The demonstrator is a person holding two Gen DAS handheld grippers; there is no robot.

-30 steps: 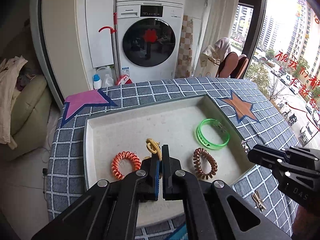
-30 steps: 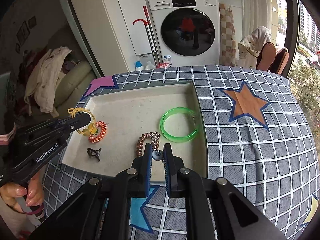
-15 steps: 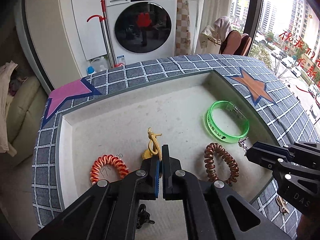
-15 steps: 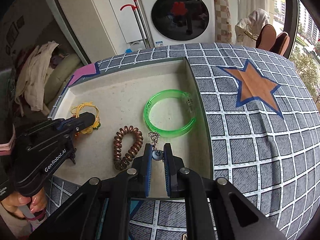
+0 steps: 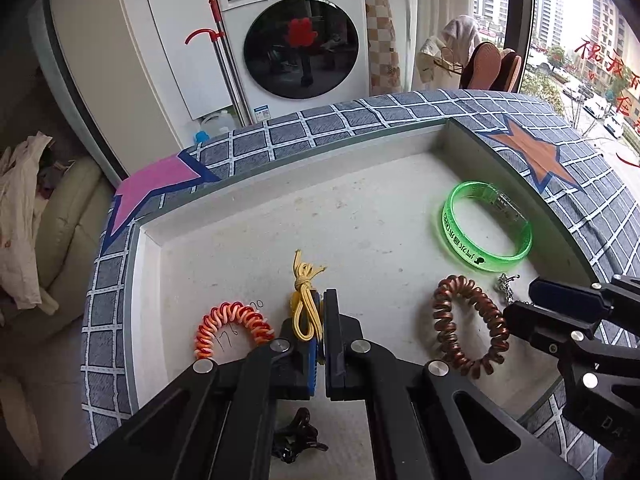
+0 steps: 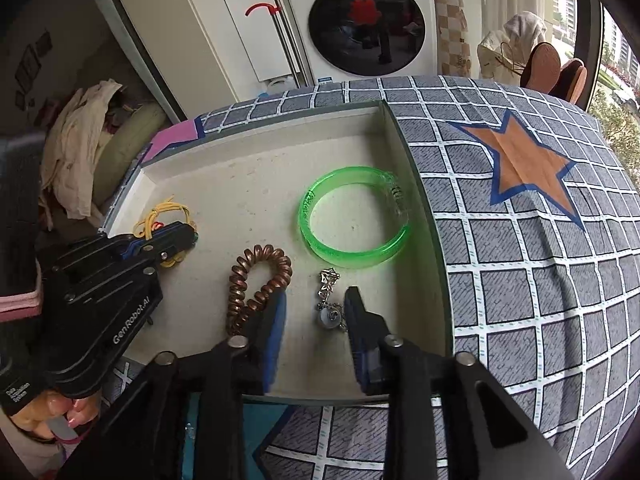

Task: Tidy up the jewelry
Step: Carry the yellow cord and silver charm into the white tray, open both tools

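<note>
Only left wrist view shows orange coiled hair tie [image 5: 232, 330], left gripper [image 5: 320, 320] fingers clamping yellow cord bracelet [image 5: 306, 300], right gripper [image 6: 314, 316] fingers wide around silver chain charm [image 6: 329, 298].

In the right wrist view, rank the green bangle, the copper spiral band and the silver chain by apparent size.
Largest to smallest, as they look:
1. green bangle
2. copper spiral band, a bit smaller; it lies nearer the camera, so this gap is unsure
3. silver chain, clearly smallest, lying between the open right gripper's fingers
</note>
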